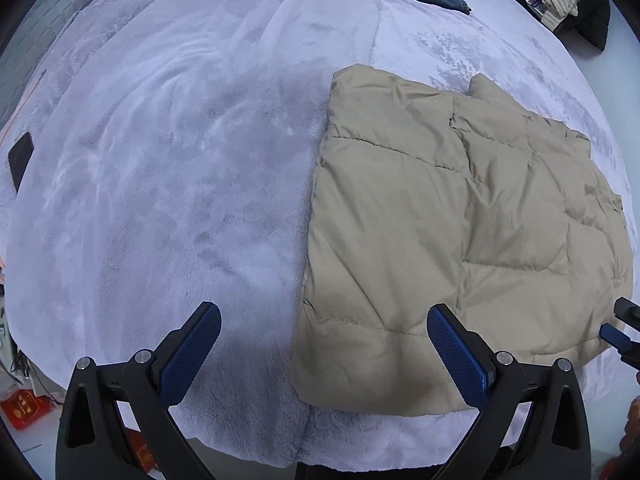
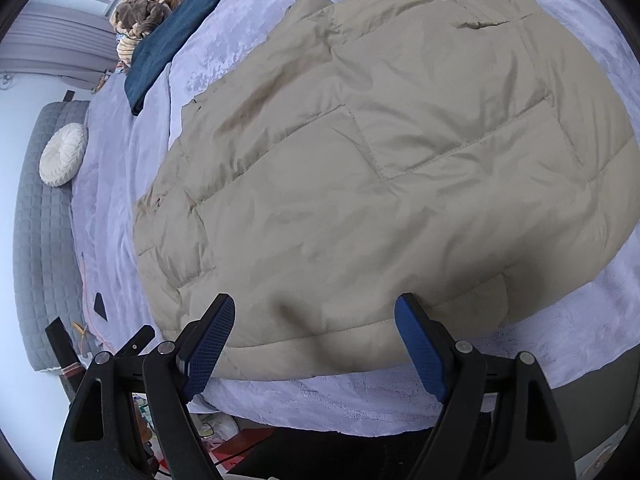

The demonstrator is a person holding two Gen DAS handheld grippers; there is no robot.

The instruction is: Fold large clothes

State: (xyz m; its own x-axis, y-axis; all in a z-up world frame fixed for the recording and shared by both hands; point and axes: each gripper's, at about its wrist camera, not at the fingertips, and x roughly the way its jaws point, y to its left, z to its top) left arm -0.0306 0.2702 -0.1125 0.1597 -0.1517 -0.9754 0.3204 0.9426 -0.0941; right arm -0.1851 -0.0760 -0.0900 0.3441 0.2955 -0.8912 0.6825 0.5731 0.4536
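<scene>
- The beige padded jacket (image 2: 360,168) lies spread flat on the bed (image 1: 160,180), its hem at the near edge.
- Left gripper (image 1: 324,354) and right gripper (image 2: 314,344) hover over that hem, fingers spread, grasping nothing.
- Best pinch both hem corners evenly, then fold away from the edge.

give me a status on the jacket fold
Left gripper open, empty. Right gripper open, over near hem. Beige puffer jacket flat on bed. Nothing in the way.
</scene>
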